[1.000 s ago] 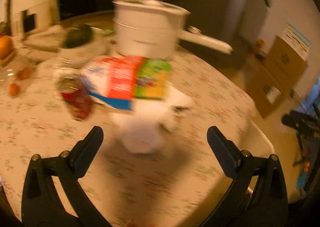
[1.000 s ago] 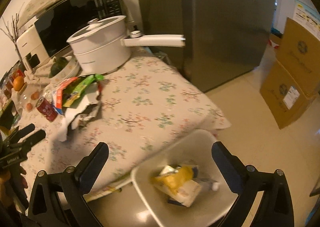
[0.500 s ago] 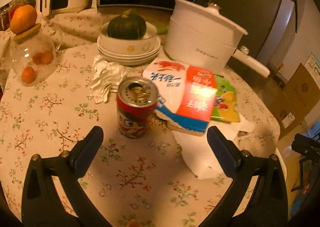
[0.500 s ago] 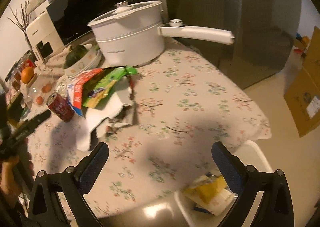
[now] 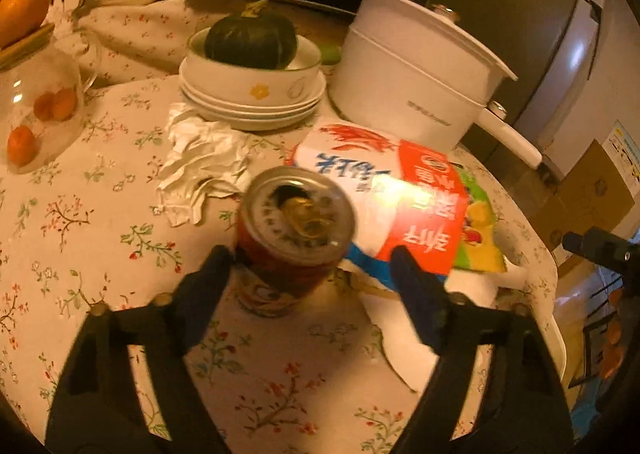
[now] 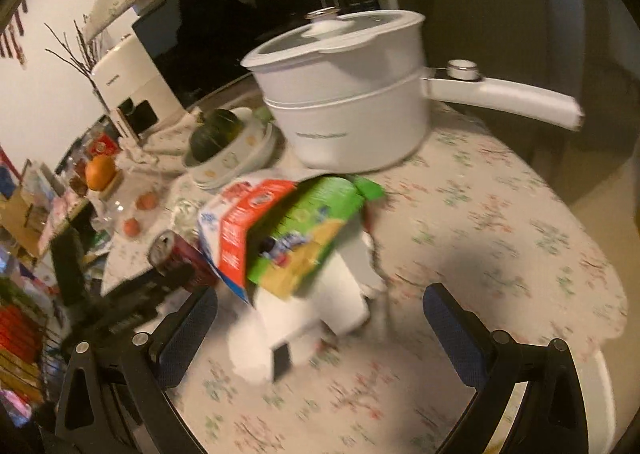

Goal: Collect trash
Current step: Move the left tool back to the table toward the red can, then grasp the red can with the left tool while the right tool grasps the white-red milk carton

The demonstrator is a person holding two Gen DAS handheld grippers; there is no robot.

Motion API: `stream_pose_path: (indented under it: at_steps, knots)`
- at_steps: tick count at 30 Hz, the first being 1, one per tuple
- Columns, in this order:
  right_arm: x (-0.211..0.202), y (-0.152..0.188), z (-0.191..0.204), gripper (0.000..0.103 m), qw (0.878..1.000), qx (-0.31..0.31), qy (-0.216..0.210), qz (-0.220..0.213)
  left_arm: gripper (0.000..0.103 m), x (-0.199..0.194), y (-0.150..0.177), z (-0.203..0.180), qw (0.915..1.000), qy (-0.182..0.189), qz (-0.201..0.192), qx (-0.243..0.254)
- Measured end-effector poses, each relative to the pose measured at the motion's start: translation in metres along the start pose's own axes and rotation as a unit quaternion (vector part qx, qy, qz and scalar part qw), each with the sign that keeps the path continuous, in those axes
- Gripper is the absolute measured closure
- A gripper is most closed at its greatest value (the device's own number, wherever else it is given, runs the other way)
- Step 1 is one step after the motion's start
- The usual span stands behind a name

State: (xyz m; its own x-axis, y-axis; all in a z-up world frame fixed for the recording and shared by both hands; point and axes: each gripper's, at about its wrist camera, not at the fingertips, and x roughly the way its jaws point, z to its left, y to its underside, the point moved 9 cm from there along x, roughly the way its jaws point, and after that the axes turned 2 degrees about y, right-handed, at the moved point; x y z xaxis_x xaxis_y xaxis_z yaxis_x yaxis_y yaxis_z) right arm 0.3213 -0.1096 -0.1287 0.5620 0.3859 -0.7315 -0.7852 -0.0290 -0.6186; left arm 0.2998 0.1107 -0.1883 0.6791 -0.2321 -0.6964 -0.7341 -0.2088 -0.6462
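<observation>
On the floral tablecloth (image 5: pixel 72 238) near the table's middle stood the red drink can (image 5: pixel 294 230), upright, top already opened. Left gripper (image 5: pixel 310 274) sat straddling it, jaws closing with the can between them; left pad looked at or nearly on the can wall, right pad clearly apart, so not a grip yet. Angled down from above, probably so the pads meet the can's sides below the rim.

Just right of the can lay the flattened red-and-white carton (image 5: pixel 400 190), overlapping a green-yellow package (image 5: pixel 478 230), both on torn white paper (image 5: pixel 404 338). Crumpled tissue (image 5: pixel 200 162) lay behind-left of the can, beside the stacked bowls (image 5: pixel 252 94) holding a dark squash (image 5: pixel 250 40). White pot (image 5: pixel 412 78) stood behind the carton, not trash, likely to stay.

Right gripper (image 6: pixel 320 318) hung over the paper-and-carton pile with jaws wide, nothing between them; view blurred. It was aimed at the pile, likely lining up for the carton (image 6: pixel 244 230) or package (image 6: pixel 304 238) as its next pick. Can (image 6: pixel 180 258) and left gripper (image 6: pixel 132 294) showed at the left of that view. Bin rim (image 5: pixel 560 338) was just visible past the table's right edge, close for dropping.

Risk: can may tip if one pad lands first.
</observation>
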Motion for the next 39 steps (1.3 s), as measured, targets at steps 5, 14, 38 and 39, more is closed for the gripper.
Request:
stream_pose_path:
  at_steps: [5, 14, 38, 39]
  knots:
    - [0.024, -0.007, 0.01, 0.0, 1.0, 0.014, -0.02, 0.002, 0.042, 0.0, -0.004, 0.007, 0.9999, 0.012, -0.002, -0.012]
    - [0.055, -0.017, 0.039, 0.011, 0.998, 0.019, -0.061, 0.006, 0.042, -0.019, -0.006, 0.019, 0.9999, 0.0, 0.003, -0.011]
    - [0.039, -0.014, 0.107, 0.099, 0.987, 0.025, -0.16, 0.024, 0.042, -0.099, 0.003, 0.021, 0.9979, 0.009, 0.005, -0.065]
    - [0.038, -0.012, 0.106, 0.099, 0.987, 0.021, -0.154, 0.03, 0.042, -0.101, 0.003, 0.02, 0.9977, 0.01, 0.005, -0.067]
